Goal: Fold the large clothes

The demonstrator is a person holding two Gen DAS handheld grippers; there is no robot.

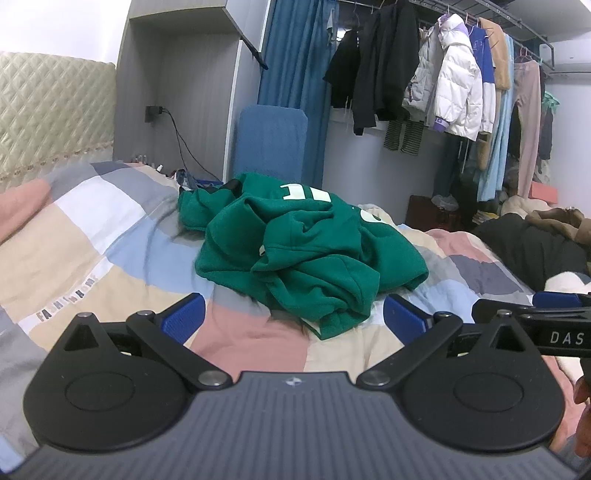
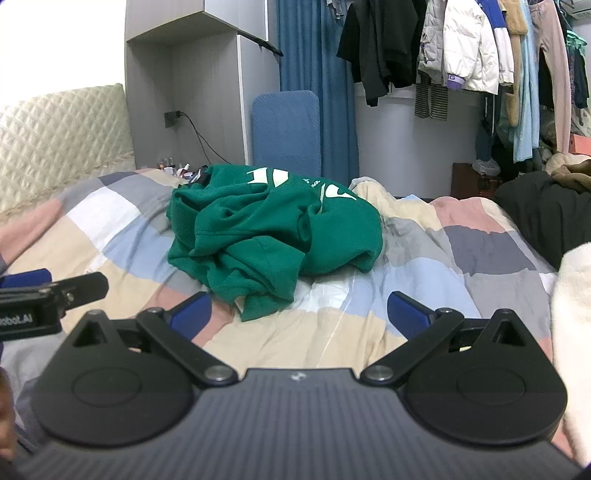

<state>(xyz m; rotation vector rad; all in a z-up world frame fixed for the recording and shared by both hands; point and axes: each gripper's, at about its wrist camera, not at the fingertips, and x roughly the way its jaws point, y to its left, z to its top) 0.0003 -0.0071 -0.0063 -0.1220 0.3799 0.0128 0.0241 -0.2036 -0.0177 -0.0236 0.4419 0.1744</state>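
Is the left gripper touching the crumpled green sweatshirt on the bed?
Apart. In the left wrist view, the open left gripper sits short of the crumpled green sweatshirt; both blue fingers hold nothing.

A bed with a checked quilt (image 1: 74,236) fills the room. Behind it stand a grey wall (image 1: 192,110) and a blue curtain (image 1: 291,55). Coats hang on a rail (image 1: 517,26).

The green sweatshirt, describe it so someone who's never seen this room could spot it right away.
Start at the bed with the pastel patchwork quilt. Crumpled in a heap at its middle lies the green sweatshirt, below the hanging clothes rack. It is the only green garment on the bed, with white printed lettering.
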